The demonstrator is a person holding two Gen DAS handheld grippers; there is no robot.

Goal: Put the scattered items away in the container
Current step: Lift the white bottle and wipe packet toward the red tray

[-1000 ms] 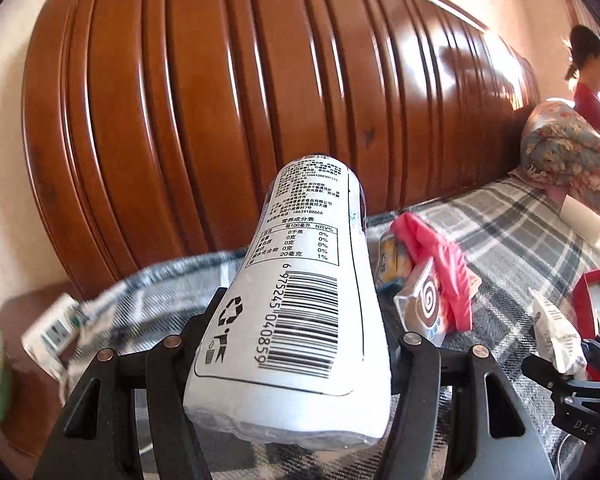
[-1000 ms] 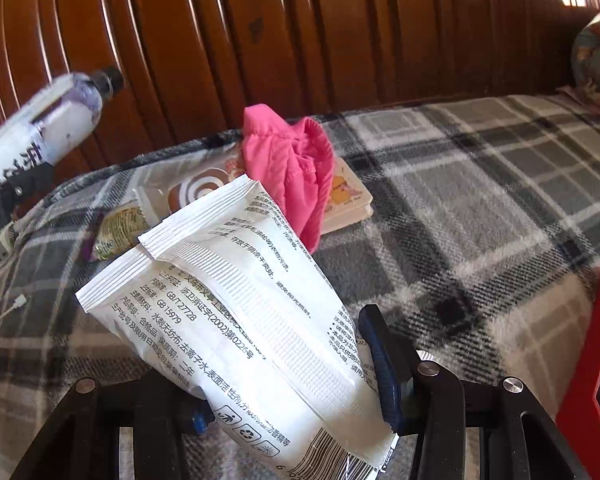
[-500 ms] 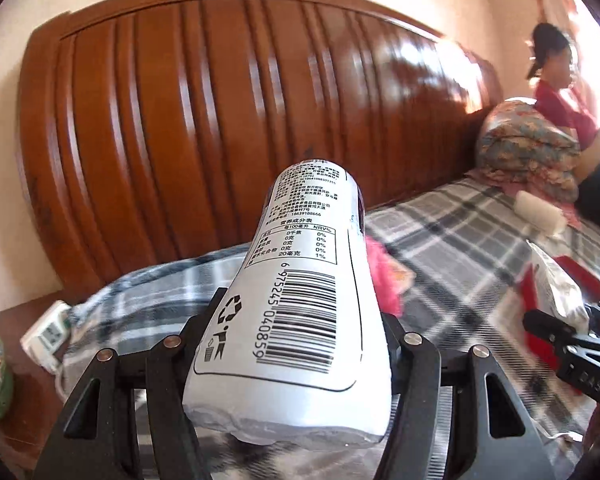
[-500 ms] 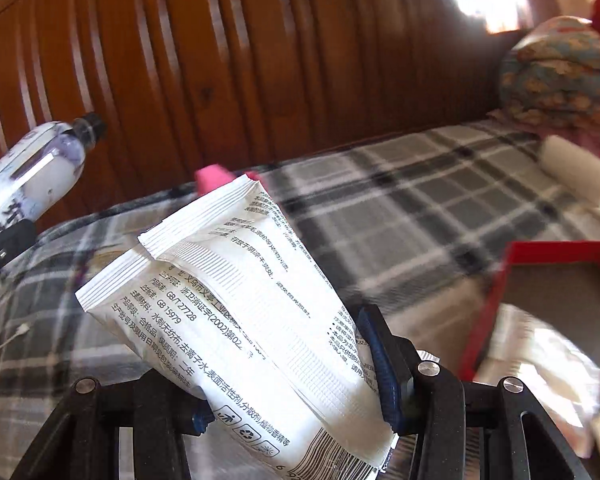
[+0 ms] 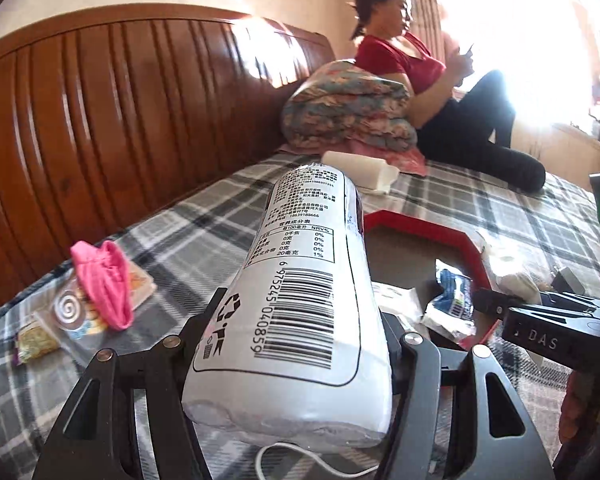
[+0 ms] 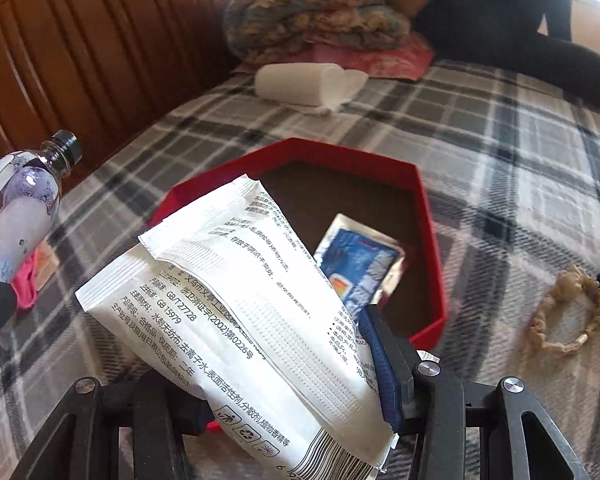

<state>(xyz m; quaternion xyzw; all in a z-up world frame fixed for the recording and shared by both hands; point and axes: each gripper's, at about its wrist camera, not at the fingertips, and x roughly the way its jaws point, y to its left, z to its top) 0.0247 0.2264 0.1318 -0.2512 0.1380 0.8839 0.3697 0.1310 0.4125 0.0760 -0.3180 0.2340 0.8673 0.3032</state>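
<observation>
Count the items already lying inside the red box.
1 for certain: a blue-and-white packet lies on the floor of the red box. The wipes pack held in the right gripper hides the near side, so more may lie there.

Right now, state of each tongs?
Left tongs: closed on the white labelled bottle.
Right tongs: closed on the white wipes packet.

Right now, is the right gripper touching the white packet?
Touching. The right wrist view shows the right gripper shut on the white packet, with its blue finger pad pressed against the packet's edge above the red box.
</observation>
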